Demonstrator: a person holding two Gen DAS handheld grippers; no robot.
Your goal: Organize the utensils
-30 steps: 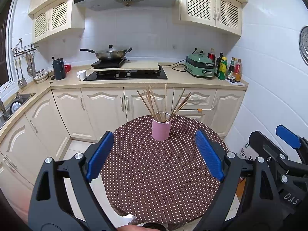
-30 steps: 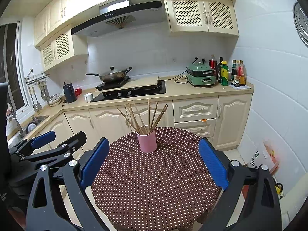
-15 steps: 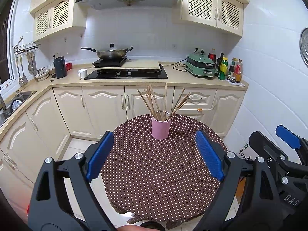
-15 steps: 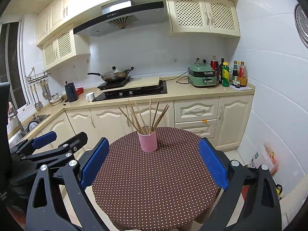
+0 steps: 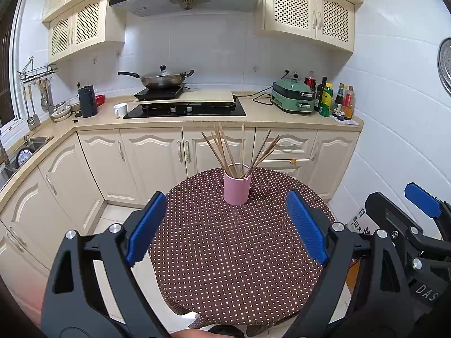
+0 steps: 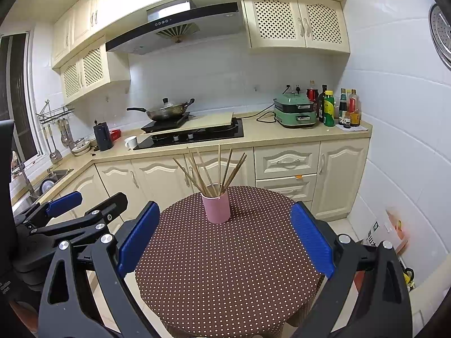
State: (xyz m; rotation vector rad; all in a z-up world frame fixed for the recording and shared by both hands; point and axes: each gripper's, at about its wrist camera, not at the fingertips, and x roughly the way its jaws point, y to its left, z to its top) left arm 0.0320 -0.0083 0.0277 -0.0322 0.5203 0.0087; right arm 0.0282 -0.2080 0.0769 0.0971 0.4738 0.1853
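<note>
A pink cup holding several wooden chopsticks stands upright toward the far side of a round table with a brown dotted cloth. My left gripper hovers over the near part of the table, short of the cup, open with nothing between its blue pads. In the right wrist view the cup and chopsticks are likewise ahead of my right gripper, which is open and empty. Each gripper shows in the other's view: the right one to the right, the left one to the left.
Behind the table runs a kitchen counter with a stove, a wok, a white mug, a green cooker and bottles. A sink is at left. A tiled wall closes in on the right.
</note>
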